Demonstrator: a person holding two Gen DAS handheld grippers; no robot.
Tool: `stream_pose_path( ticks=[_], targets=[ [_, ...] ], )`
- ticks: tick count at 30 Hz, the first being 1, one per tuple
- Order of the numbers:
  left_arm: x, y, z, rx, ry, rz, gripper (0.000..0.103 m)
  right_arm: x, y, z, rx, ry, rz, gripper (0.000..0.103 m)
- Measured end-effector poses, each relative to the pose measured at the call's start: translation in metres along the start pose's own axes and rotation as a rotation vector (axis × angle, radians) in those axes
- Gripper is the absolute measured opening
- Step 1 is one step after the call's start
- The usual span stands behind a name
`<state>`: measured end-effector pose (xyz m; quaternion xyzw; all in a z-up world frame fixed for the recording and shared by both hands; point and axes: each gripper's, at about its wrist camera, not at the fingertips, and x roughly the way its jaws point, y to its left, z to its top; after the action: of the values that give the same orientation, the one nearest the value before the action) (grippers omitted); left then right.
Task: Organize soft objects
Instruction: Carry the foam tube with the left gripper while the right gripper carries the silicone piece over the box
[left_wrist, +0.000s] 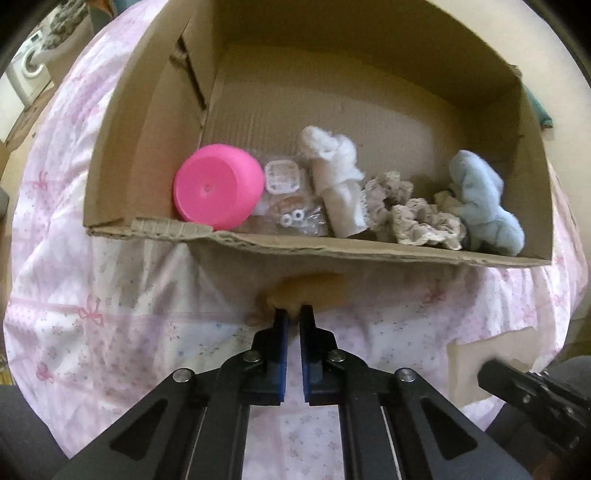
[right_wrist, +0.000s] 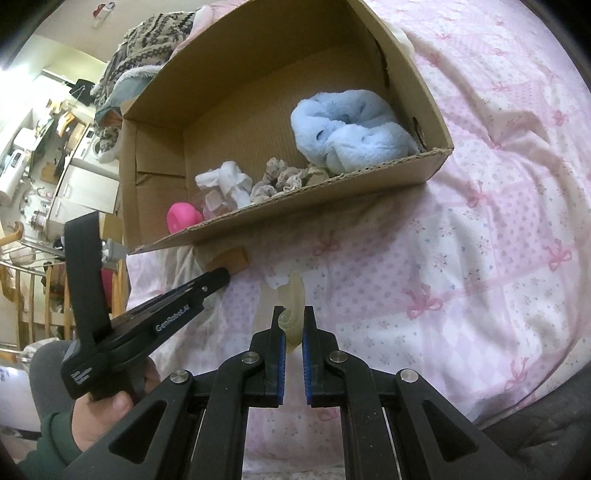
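Observation:
A tan sponge block (left_wrist: 306, 290) lies on the pink bedspread just in front of the cardboard box (left_wrist: 332, 249). My left gripper (left_wrist: 294, 314) is shut on its near edge; the right wrist view shows the same grip, left gripper (right_wrist: 223, 275) on the block (right_wrist: 232, 258). My right gripper (right_wrist: 293, 314) is shut on a pale yellowish, translucent soft piece (right_wrist: 295, 295) that stands up between the pads. Inside the box lie a fluffy blue scrunchie (right_wrist: 347, 125), beige lace scrunchies (left_wrist: 413, 214), a white cloth (left_wrist: 332, 158) and a pink bowl (left_wrist: 218, 184).
Clear plastic packets (left_wrist: 291, 206) sit between the pink bowl and the white cloth. The box (right_wrist: 295, 199) rests on a bed with a pink patterned cover (right_wrist: 480, 240). A hand (right_wrist: 99, 406) in a green sleeve holds the left gripper. Folded knitwear (right_wrist: 155, 33) is piled behind the box.

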<state>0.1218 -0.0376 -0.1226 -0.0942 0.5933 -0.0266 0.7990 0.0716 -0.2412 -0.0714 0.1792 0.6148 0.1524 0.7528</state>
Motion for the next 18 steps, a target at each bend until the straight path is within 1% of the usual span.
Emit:
stream_pose_path(
  ticks=[4,10,13,18],
  targets=[
    [-0.006,-0.006,-0.003,0.014,-0.009,-0.004,0.006,0.000,0.001,0.000,-0.002,-0.004,-0.003,0.009],
    [-0.021,-0.003,-0.014,0.006,-0.015,0.008,0.006,0.000,0.003,-0.001,-0.012,-0.014,-0.014,0.009],
    [-0.033,-0.002,-0.020,0.008,-0.025,0.037,0.006,-0.001,0.003,-0.002,-0.013,-0.017,-0.010,0.009],
    [-0.053,0.001,-0.035,0.007,-0.035,0.054,0.006,-0.009,0.004,-0.005,-0.016,-0.034,0.004,0.009]
  ],
)
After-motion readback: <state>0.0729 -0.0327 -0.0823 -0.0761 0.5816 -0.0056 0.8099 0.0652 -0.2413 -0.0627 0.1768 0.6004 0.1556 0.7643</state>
